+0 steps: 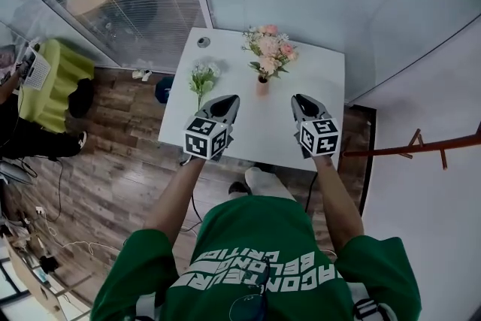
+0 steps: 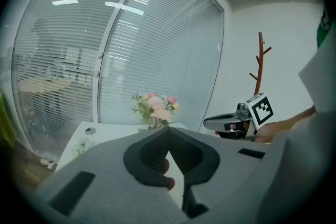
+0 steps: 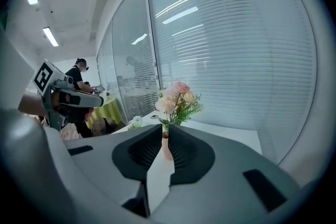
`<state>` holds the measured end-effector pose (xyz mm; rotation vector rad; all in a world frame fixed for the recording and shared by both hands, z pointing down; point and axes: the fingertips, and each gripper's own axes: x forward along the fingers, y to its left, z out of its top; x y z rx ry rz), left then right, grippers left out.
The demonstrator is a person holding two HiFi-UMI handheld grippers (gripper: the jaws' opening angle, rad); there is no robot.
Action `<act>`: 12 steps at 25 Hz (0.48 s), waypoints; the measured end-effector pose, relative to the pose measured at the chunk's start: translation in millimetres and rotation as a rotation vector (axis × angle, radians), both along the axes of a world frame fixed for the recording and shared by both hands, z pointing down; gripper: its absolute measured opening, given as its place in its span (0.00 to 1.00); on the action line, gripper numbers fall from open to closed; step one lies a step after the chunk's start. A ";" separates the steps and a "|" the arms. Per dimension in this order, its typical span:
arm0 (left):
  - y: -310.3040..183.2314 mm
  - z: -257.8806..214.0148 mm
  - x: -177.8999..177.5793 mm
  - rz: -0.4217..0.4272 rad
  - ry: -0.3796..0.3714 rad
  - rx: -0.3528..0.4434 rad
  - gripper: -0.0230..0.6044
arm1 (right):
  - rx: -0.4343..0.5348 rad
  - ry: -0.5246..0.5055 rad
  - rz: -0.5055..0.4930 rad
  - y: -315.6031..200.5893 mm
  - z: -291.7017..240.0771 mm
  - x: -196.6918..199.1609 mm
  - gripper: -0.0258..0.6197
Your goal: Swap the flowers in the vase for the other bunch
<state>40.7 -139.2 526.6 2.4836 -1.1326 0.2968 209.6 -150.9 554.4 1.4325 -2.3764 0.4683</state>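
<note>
A bunch of pink and peach flowers (image 1: 269,50) stands upright in a small pink vase (image 1: 261,85) on the white table (image 1: 316,64). A second bunch, white with green stems (image 1: 201,77), lies flat on the table to the vase's left. My left gripper (image 1: 229,100) hovers over the near part of the table, just right of the white bunch, its tips together with nothing between them. My right gripper (image 1: 299,98) hangs to the right of the vase, also closed and holding nothing. The right gripper view shows the vase (image 3: 166,147) straight ahead past the jaw tips.
A round cable hole (image 1: 204,42) sits in the table's far left corner. Glass walls with blinds (image 1: 150,4) stand behind the table. A wooden coat rack (image 1: 421,146) is at the right. A green-covered table (image 1: 56,75) and a seated person are at the far left.
</note>
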 end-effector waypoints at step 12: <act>66.8 2.4 -13.1 -0.020 0.008 0.018 0.04 | 0.046 0.007 -0.036 73.3 -14.9 -16.7 0.06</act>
